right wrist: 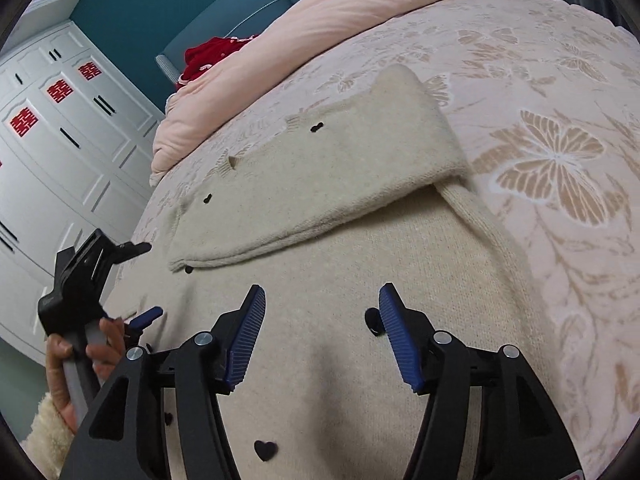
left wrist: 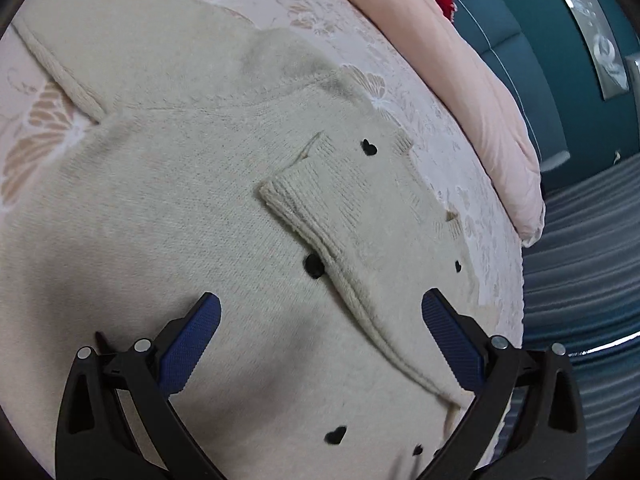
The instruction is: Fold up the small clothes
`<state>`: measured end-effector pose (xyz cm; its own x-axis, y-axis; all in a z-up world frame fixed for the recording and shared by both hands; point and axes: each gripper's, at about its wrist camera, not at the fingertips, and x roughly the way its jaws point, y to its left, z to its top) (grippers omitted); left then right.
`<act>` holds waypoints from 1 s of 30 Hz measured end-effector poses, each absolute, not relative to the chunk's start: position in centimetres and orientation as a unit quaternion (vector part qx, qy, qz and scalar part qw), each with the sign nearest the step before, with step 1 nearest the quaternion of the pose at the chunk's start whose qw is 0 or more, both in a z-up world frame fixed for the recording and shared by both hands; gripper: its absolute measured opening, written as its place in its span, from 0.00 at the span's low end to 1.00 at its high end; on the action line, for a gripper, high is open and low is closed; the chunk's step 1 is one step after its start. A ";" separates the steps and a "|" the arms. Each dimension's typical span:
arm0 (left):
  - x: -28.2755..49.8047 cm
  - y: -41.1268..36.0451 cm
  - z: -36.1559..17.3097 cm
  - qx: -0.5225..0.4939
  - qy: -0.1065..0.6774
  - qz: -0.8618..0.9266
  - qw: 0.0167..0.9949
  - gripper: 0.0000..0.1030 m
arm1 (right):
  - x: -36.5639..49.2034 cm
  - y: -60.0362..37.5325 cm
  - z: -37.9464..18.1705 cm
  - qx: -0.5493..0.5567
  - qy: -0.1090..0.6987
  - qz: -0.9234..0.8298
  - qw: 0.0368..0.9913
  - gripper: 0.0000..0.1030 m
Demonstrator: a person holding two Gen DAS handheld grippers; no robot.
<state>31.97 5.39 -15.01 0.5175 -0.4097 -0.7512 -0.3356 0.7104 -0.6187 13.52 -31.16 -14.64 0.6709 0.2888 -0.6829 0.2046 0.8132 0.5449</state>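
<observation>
A cream knit cardigan (left wrist: pixel 200 208) with small black hearts and buttons lies flat on the bed. One sleeve (left wrist: pixel 340 216) is folded across its body, cuff toward the middle; the right wrist view shows the same sleeve (right wrist: pixel 328 184) lying over the cardigan (right wrist: pixel 360 280). My left gripper (left wrist: pixel 320 312) hovers just above the cloth, open, with the sleeve's edge running below the gap between its blue pads. My right gripper (right wrist: pixel 322 300) is open over the body of the cardigan, nothing between its pads. The left gripper (right wrist: pixel 132 280) shows at the left, held by a hand.
The bedspread (right wrist: pixel 560 160) is pale pink with butterfly patterns. A rolled pink duvet (right wrist: pixel 320 20) and a red garment (right wrist: pixel 212 56) lie at the head of the bed. White wardrobe doors (right wrist: pixel 60 140) stand beside the bed, whose edge (left wrist: pixel 516 280) drops off near the left gripper.
</observation>
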 end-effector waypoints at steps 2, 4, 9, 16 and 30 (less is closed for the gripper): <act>33.2 5.0 -15.6 -0.379 0.493 -0.008 0.783 0.94 | 13.5 -31.4 -15.3 0.310 0.408 0.019 0.858 0.58; 34.1 4.7 -15.6 -0.369 0.488 0.011 0.791 0.70 | 13.8 -31.7 -15.7 0.322 0.407 0.011 0.855 0.62; 36.7 3.6 -13.3 -0.367 0.465 -0.059 0.804 0.02 | 15.8 -33.0 -16.2 0.353 0.393 -0.004 0.849 0.64; 35.1 6.0 -4.3 -0.360 0.321 -0.101 0.870 0.02 | 20.2 -36.6 -17.7 0.434 0.381 -0.044 0.815 0.64; 37.0 5.0 -17.1 -0.437 0.469 -0.038 0.767 0.45 | 20.9 -36.6 -17.9 0.436 0.368 -0.044 0.820 0.64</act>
<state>37.01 5.03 -17.13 0.5565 -0.4677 -0.6867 -0.3522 0.6158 -0.7048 20.91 -36.59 -17.86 0.7251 0.2493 -0.6419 0.3933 0.6152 0.6833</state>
